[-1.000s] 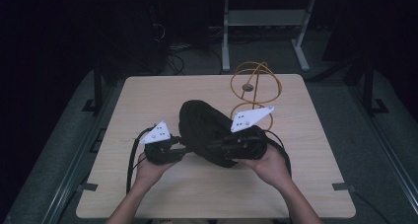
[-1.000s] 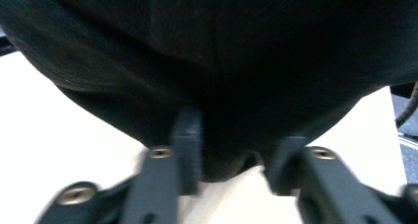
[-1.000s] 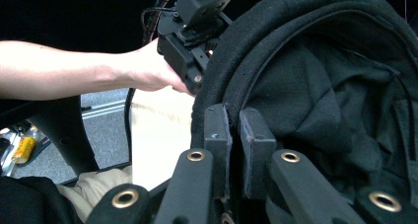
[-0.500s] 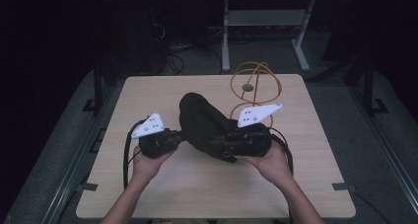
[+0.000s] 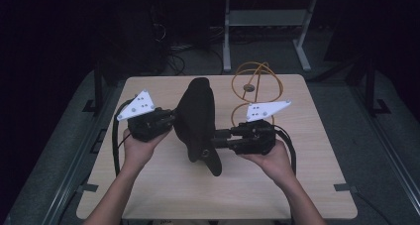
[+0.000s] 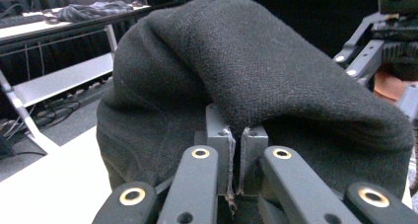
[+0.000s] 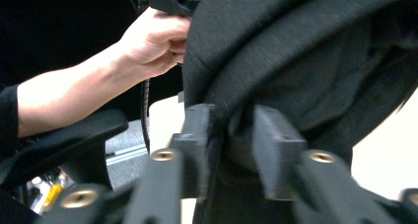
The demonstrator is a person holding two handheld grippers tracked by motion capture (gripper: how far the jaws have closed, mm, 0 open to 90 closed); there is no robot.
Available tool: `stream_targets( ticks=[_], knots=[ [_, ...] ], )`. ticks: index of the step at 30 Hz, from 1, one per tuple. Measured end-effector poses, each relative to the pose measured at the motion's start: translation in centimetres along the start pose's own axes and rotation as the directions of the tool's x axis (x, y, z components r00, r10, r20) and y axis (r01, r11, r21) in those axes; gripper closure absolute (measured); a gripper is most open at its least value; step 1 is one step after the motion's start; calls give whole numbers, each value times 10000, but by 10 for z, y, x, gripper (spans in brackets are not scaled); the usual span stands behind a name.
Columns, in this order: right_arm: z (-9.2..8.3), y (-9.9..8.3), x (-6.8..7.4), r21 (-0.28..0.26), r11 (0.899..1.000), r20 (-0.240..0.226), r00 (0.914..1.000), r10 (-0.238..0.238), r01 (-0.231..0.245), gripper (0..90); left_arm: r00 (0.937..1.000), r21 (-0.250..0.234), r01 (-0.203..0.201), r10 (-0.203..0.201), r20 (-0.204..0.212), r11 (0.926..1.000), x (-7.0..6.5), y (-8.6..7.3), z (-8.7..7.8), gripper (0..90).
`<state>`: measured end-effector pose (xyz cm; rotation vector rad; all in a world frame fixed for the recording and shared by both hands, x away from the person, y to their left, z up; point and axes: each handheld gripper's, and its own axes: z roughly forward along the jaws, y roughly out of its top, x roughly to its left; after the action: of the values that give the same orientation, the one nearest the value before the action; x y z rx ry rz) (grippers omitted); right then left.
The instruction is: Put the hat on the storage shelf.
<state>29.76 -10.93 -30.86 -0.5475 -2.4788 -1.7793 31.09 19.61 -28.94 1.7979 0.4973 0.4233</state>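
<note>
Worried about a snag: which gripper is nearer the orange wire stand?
Right. The right gripper sits just in front of the orange wire stand; the left gripper is across the black fabric pouch.

The black cloth [image 6: 256, 71] looks a matt, fuzzy knit, the left gripper [image 6: 235, 150] shows smooth matt grey pads with brassy rivets on black plastic links, the table [image 5: 163, 185] has a pale wood-grain top, and the orange hoops [image 5: 257, 79] look like thin wire.

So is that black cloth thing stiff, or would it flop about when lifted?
Probably floppy: the black cloth sags and folds between the left gripper and right gripper. Likely light, held by thin pinches. Its fuzzy weave should resist slipping.
</note>
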Motion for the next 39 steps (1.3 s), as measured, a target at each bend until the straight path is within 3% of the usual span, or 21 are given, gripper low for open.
stream_targets(
  ticks=[7,11,13,14,18,23,28,39],
  knots=[
    [-12,-10,-8,-157,9992,229,9991,369,-365,494,10000,274,50,-50,-32,9996,7,0,-2,872],
    [-20,-19,-10,-169,9995,909,9955,279,-264,453,9998,396,187,-188,14,9990,10,-1,1,872],
    [-22,-21,-10,-150,9997,1019,9945,230,-216,448,9998,487,195,-196,20,9986,12,0,1,872],
    [-26,-25,-12,-71,9997,1335,9907,246,-238,428,9999,535,162,-164,22,9984,12,0,2,872],
    [-34,-35,-17,-54,9993,1810,9827,381,-378,409,9999,577,113,-113,0,9983,16,7,2,872],
    [-41,-46,-24,-41,9983,2184,9742,575,-580,386,9999,599,137,-139,25,9981,20,12,3,872],
    [-52,-63,-32,16,9961,2773,9571,842,-881,350,9994,683,283,-294,157,9973,27,18,10,872],
    [-71,-97,-40,227,9884,3451,9291,1334,-1503,319,9987,877,325,-358,362,9956,40,35,25,872]
  ],
)
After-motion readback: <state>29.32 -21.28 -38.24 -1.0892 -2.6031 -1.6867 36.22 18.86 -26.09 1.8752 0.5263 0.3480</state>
